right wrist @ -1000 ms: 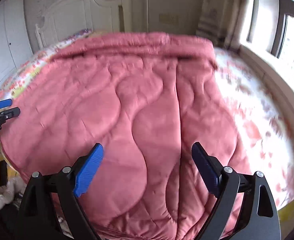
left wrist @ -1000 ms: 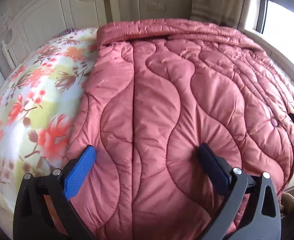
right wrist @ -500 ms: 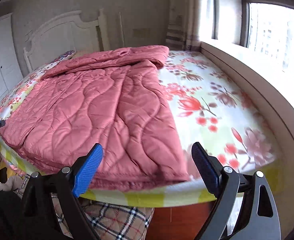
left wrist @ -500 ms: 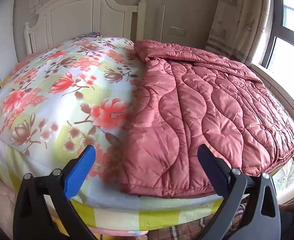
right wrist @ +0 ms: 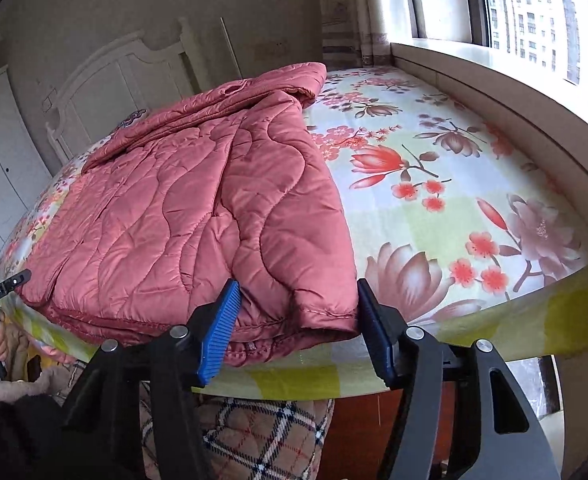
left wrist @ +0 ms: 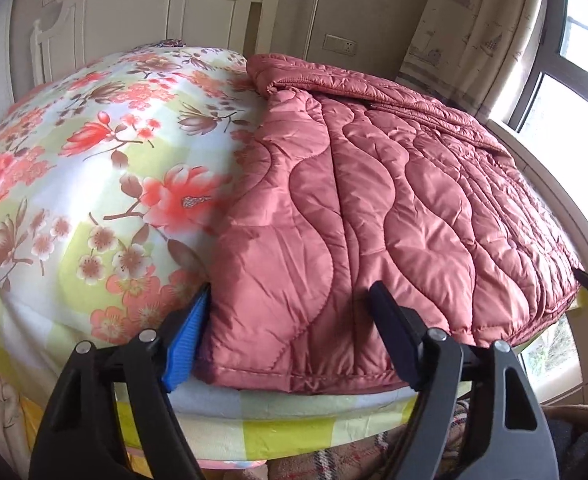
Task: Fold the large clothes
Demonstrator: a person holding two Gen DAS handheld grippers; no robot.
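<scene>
Quilted pink coat [left wrist: 393, 200] lies spread flat on the bed, over the floral sheet [left wrist: 94, 168]. In the left wrist view it fills the centre and right of the frame; the near hem runs along the lower centre, at the bed's front edge. Collar end bunched toward the headboard [left wrist: 154, 12], upper centre.

Left gripper [left wrist: 290, 328]: jaws wide, astride the coat's near left corner. Blue pad [left wrist: 186, 344] just beside the coat's left edge, over the sheet; dark pad on the right overlaps the quilting near the hem. No fabric pinched between them.

Right wrist view: coat [right wrist: 198, 216] in the centre-left of the frame, bare floral sheet [right wrist: 453, 184] to its right, up to the window ledge [right wrist: 493, 92] at upper right. Layered hem visible at the front edge, one thickness over another.

Right gripper [right wrist: 294, 320]: jaws wide, bracketing the coat's near right corner at lower centre. Blue pad [right wrist: 220, 332] against the folded hem; whether it touches, cannot tell. Nothing clamped.

Plaid fabric [right wrist: 262, 440] below the bed edge, bottom centre. Left gripper's tip shows at the far left edge [right wrist: 2, 288]
</scene>
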